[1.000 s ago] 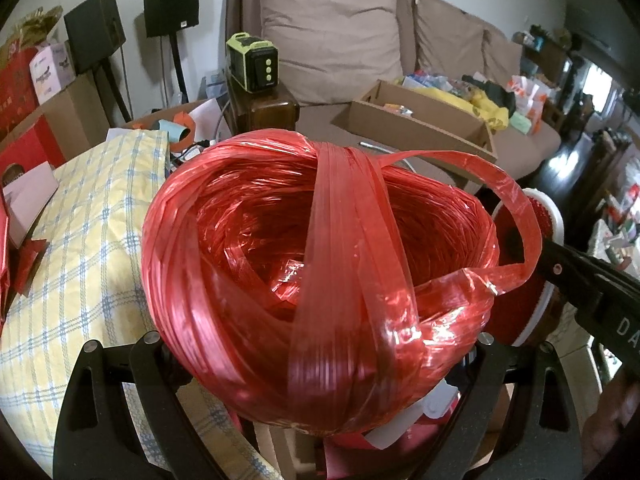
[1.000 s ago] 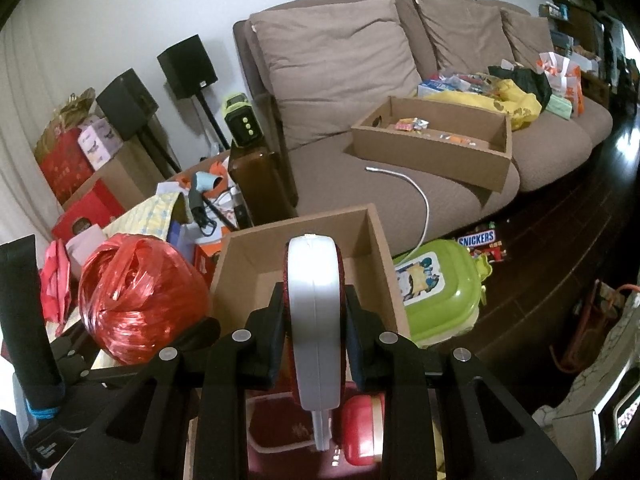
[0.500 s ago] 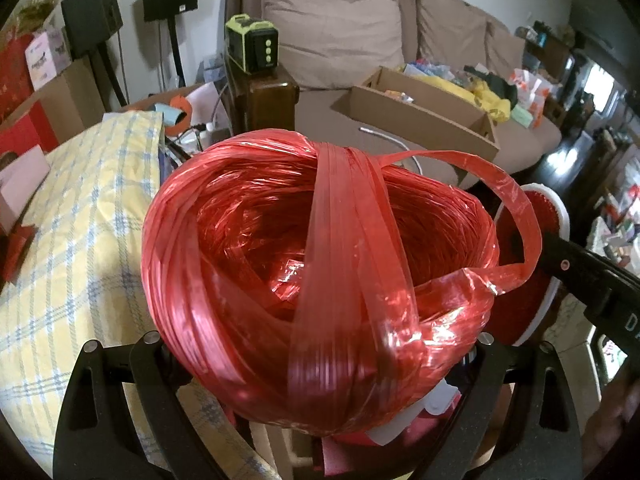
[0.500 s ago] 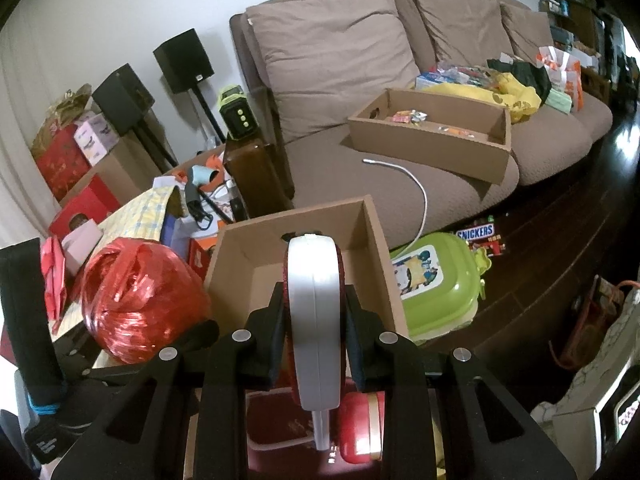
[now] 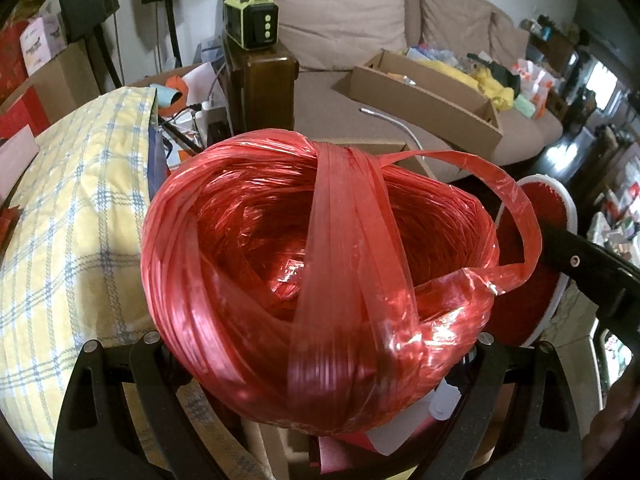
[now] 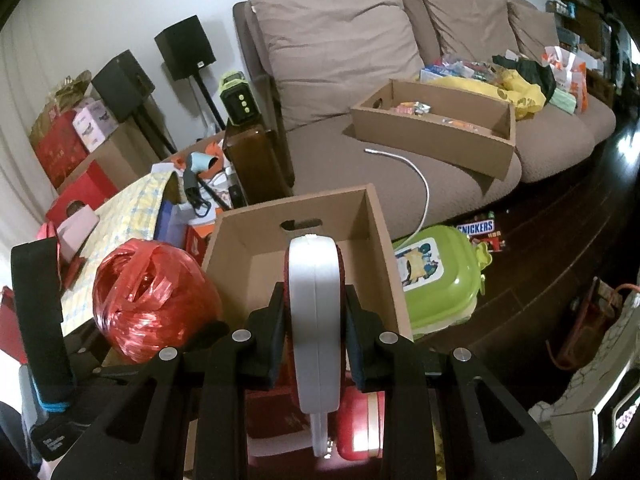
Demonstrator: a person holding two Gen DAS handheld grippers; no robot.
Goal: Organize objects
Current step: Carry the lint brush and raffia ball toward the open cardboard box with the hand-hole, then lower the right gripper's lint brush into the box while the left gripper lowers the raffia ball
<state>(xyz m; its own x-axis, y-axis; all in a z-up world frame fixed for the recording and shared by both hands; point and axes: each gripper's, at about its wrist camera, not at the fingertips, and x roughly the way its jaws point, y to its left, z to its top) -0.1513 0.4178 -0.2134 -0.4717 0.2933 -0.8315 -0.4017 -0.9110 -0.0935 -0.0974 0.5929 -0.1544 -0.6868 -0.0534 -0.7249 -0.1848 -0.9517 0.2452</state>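
Two sets of tongs are in use, each loaded with one item. The left tongs (image 5: pixel 320 420) are spread wide and closed on a ball of glossy red plastic twine (image 5: pixel 320 276), one loose strand looping to the right. The right tongs (image 6: pixel 316 344) are closed narrowly on a flat disc with a white rim and red faces (image 6: pixel 316 320), held edge-on. One open cardboard box (image 6: pixel 304 236) stands just ahead, interior clear. A second box (image 6: pixel 436 128) lies on the sofa (image 6: pixel 340 48).

Both wrist cameras tilt down toward the brown sofa (image 6: pixel 400 92); the left sits close behind the red twine ball (image 5: pixel 316 280), seen lower left in the right view.
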